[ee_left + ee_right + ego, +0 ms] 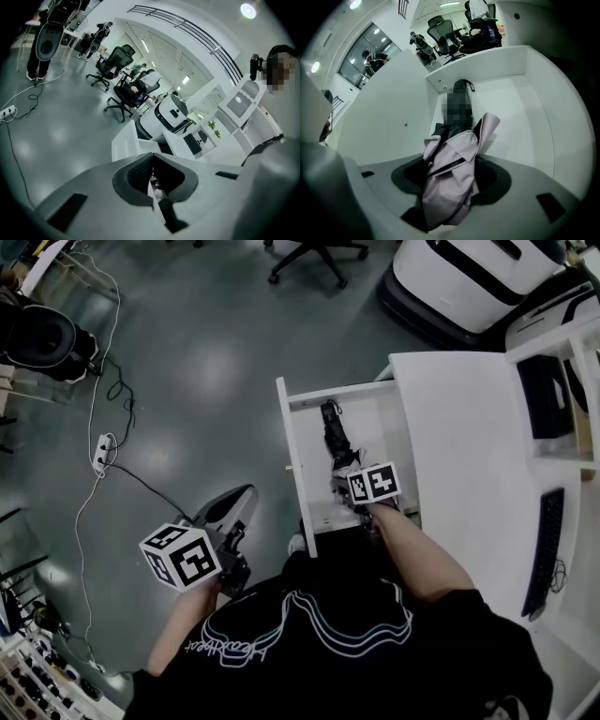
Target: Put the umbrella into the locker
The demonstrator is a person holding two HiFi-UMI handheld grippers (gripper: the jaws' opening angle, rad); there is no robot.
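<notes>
The folded umbrella (335,439), with pale lilac cloth (452,180) and a black handle end, lies lengthways in the open white locker compartment (296,465). My right gripper (345,479) points steeply down into the compartment and is shut on the umbrella's cloth end, which bunches between the jaws (452,164). The umbrella's far end reaches toward the compartment's back wall (487,70). My left gripper (246,502) hangs over the grey floor to the left of the locker. Its jaws (151,161) are shut, with nothing between them.
A white desk top (469,427) adjoins the locker on the right, with a black keyboard (547,549) further right. A power strip (101,452) and its cables lie on the floor at left. An office chair (314,254) and a white machine (469,277) stand beyond.
</notes>
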